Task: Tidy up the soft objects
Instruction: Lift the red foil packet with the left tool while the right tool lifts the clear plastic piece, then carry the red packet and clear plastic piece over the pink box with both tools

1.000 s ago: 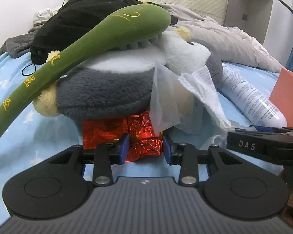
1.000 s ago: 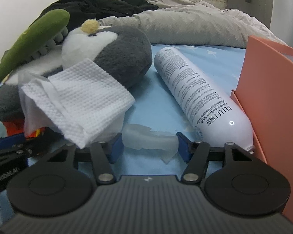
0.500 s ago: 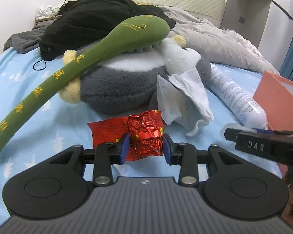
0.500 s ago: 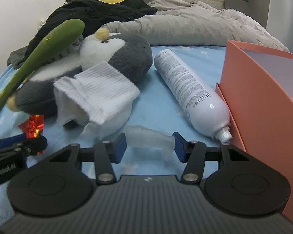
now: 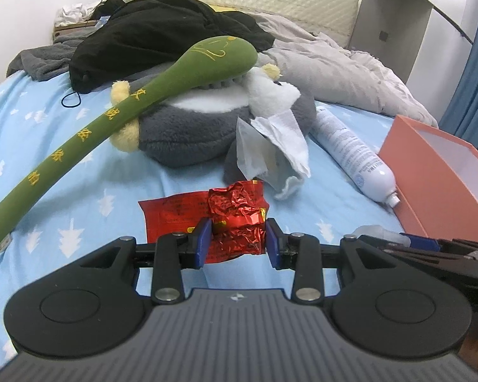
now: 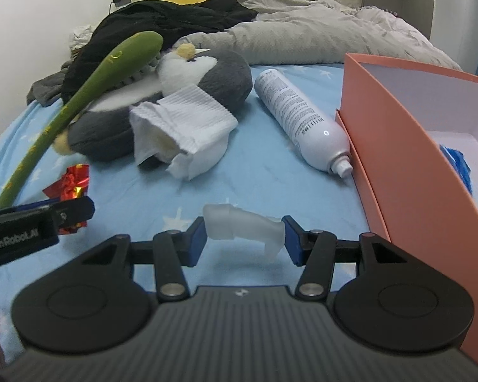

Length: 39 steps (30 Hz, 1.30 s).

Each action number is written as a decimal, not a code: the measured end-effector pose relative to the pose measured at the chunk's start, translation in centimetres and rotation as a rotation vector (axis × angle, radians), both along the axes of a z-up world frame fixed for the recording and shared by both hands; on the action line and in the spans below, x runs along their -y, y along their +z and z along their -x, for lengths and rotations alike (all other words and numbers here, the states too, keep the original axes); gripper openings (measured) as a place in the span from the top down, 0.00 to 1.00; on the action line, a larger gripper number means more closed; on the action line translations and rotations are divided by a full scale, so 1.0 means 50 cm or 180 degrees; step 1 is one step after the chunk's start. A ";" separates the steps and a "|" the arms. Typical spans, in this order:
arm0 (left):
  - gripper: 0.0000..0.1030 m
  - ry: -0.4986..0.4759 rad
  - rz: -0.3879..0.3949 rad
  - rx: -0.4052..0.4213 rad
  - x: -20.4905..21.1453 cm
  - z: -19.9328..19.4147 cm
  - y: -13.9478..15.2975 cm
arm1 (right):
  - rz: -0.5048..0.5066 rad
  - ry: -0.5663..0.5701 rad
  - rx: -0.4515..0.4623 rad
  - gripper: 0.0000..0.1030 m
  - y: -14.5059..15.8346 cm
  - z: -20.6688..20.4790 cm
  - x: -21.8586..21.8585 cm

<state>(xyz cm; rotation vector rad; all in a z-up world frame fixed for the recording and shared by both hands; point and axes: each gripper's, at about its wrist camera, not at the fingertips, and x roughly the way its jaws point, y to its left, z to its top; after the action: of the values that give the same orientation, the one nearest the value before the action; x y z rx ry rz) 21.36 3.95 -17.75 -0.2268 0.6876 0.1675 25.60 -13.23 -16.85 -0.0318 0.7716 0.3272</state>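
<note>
Left tongs (image 5: 235, 238) clamped on a crumpled red foil wrapper (image 5: 235, 219), blue pads pressing both sides of the crushed end; the flatter part of the wrapper sticks out to the left, above the blue bed sheet (image 5: 79, 210). Right tongs (image 6: 243, 235) gripping a translucent whitish soft piece (image 6: 242, 224) across its length, one end at each pad, clear of the sheet.

Landmark: grey-and-white penguin plush (image 5: 191, 124), lying on the bed. The wrapper sits in front of the penguin, nearer the camera, well apart from it. A long green plush stick (image 5: 121, 117) with yellow embroidered characters lies across the penguin's belly, head end resting on it, tail end running down to the left onto the sheet. White tissue or cloth with a clear plastic bag (image 5: 271, 152) leans against the penguin's front right side. White spray bottle (image 5: 350, 152) lies just right of the penguin, nozzle toward the orange box (image 5: 430, 172), close to touching its wall. The box stands open at the far right; something blue inside it (image 6: 455, 162), not identifiable. Behind the penguin: black garment (image 5: 162, 41) and grey quilt (image 5: 328, 73) heaped toward the headboard.
</note>
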 end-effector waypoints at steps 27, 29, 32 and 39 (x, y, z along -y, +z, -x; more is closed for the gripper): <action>0.60 -0.0386 0.0179 -0.0119 0.075 0.137 0.119 | -0.0230 -0.0016 0.0015 0.47 0.130 0.173 0.091; 0.60 -0.0441 0.0176 -0.0097 0.088 0.134 0.141 | -0.0257 -0.0040 0.0082 0.47 0.150 0.174 0.100; 0.60 -0.0543 0.0299 -0.0054 0.104 0.124 0.172 | -0.0283 -0.0066 0.0188 0.47 0.182 0.174 0.116; 0.60 -0.0787 0.0267 0.0213 0.157 0.090 0.269 | -0.0286 -0.0125 0.0478 0.47 0.265 0.165 0.162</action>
<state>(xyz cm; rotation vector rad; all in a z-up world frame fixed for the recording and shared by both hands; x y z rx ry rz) 16.87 -3.89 -4.30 -0.2246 0.6510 -0.1049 17.35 -21.33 -3.61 0.0428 0.6074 0.3180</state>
